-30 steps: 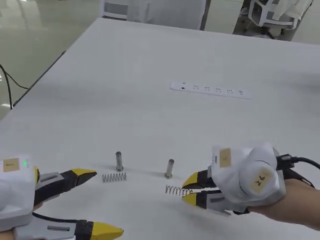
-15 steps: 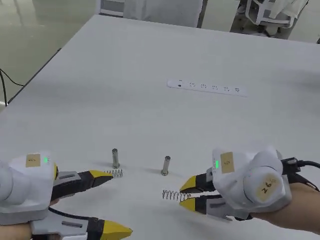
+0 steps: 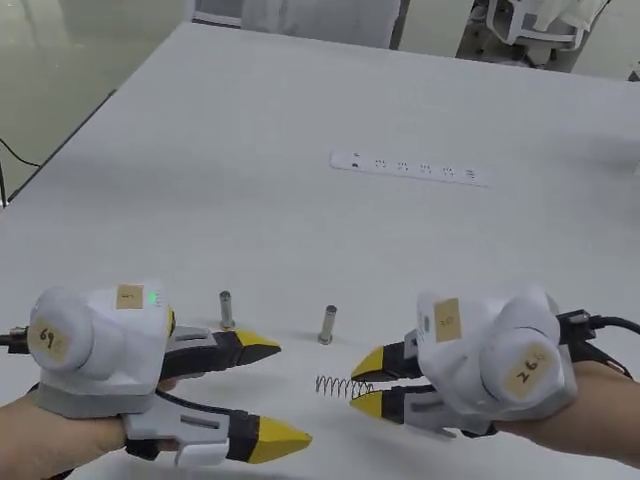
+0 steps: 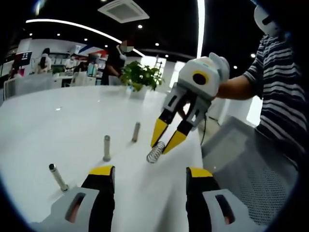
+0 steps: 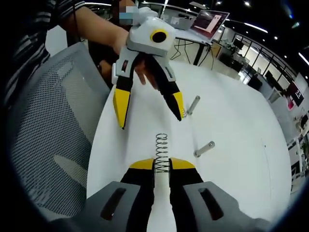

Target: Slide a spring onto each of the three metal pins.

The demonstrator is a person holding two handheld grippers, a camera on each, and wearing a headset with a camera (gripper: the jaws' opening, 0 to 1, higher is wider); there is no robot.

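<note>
Right claw (image 3: 368, 385): yellow-tipped jaws pinched tight on one end of a thin steel coil spring (image 3: 336, 384). The rest of the coil pokes out free, low over the white worktop (image 3: 300, 150) and near the right-hand short grey metal pin (image 3: 327, 325).
Left claw (image 3: 278, 392): jaws spread wide, nothing in them. It has swept in from the near-left corner, past the left-hand pin (image 3: 226, 308), and now faces the held spring!
Pins: three stand upright in the left gripper view, every one bare.
Loose spring: a second ago it lay beside the left-hand pin. Now the left claw's upper jaw covers that spot, so I cannot tell where it sits.
Meaning: nothing threaded yet. My read is that the left claw is closing in to steady or take the free end before the first pin gets its coil.
</note>
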